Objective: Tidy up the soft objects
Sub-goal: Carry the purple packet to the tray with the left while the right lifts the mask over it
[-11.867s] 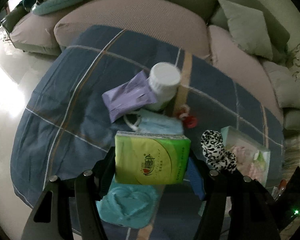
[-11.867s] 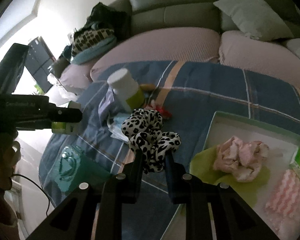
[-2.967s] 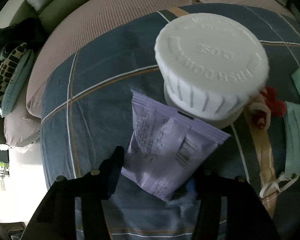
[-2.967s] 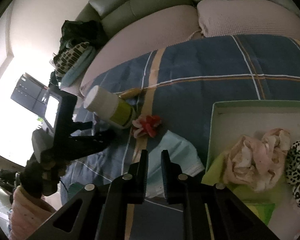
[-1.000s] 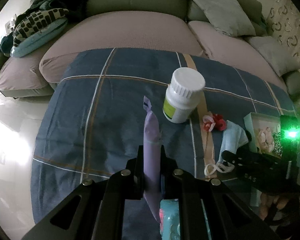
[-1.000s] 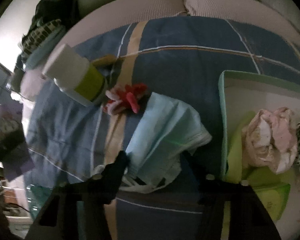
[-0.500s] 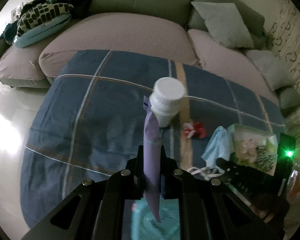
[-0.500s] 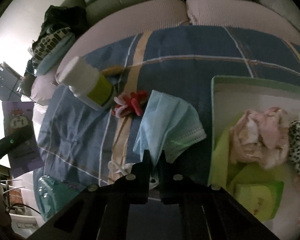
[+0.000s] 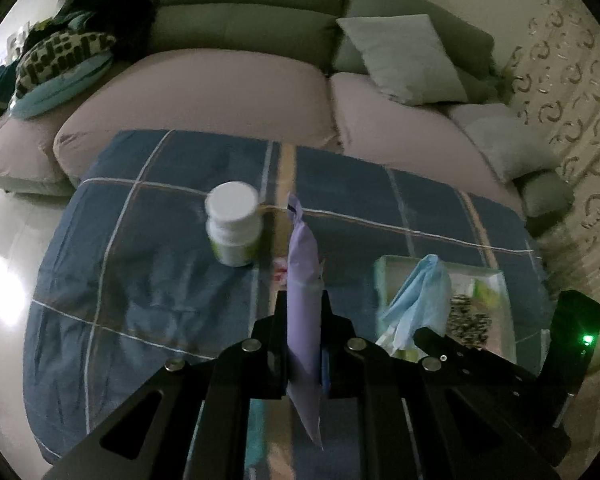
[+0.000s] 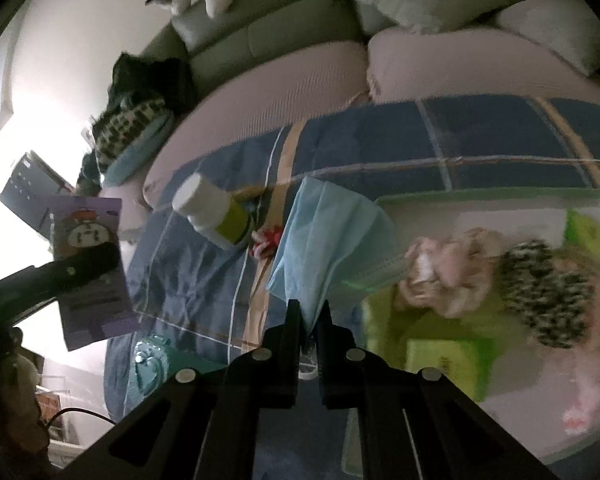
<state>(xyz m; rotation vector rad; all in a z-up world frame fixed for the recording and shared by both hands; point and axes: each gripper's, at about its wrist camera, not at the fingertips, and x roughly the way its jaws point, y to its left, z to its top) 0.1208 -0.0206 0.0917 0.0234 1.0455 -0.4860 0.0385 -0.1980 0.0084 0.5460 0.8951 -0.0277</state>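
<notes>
My left gripper (image 9: 303,316) is shut on a purple tissue pack (image 9: 302,280), held edge-on above the blue plaid cloth; the pack also shows flat in the right wrist view (image 10: 90,264). My right gripper (image 10: 308,320) is shut on a light blue face mask (image 10: 328,236), which hangs over the near left edge of the pale green tray (image 10: 480,200). The mask shows in the left wrist view (image 9: 420,300) over the tray (image 9: 380,268). In the tray lie a pink cloth (image 10: 444,272), a leopard scrunchie (image 10: 548,284) and a green tissue pack (image 10: 444,364).
A white-capped bottle (image 9: 233,228) stands on the plaid cloth (image 9: 140,272), with a red hair tie (image 10: 265,242) beside it. A teal pouch (image 10: 148,364) lies at the cloth's near edge. A sofa with cushions (image 9: 400,56) runs behind.
Both grippers have lifted and moved right. The mask has risen off the cloth and now hangs over the tray's edge. The purple pack stays gripped.
</notes>
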